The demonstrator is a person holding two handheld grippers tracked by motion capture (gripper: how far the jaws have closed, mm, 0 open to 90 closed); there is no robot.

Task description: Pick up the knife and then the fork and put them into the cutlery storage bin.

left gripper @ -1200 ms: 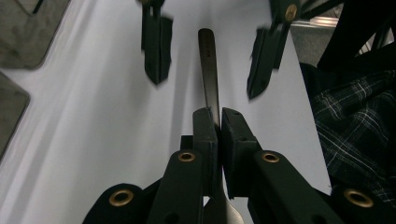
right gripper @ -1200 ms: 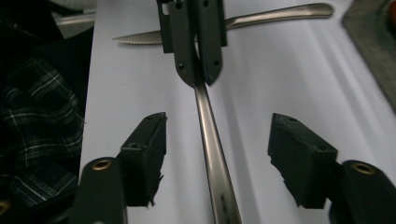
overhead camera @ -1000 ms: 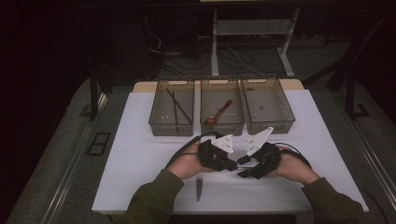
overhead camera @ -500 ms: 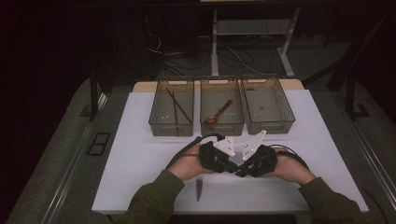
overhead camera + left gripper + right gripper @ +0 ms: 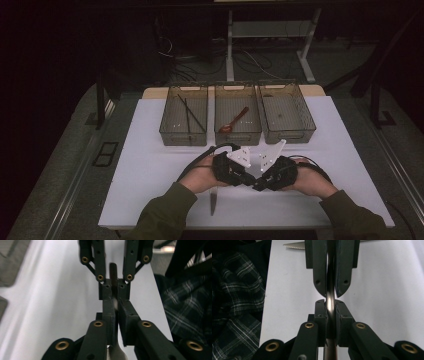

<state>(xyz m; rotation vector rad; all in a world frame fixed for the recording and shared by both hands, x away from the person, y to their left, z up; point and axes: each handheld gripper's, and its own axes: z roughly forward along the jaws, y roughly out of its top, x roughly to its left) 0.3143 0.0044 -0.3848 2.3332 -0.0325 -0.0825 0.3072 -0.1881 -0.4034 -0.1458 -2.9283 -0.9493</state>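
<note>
step: metal utensil [image 5: 330, 302] passed between grippers | left gripper [image 5: 113, 312] loosening on it | right gripper [image 5: 329, 315] clamped; release left only once right is firm

I can read no text, label, brand, number or sign anywhere around my tongs, neither on the trays far across the table nor on the table near me.
</note>
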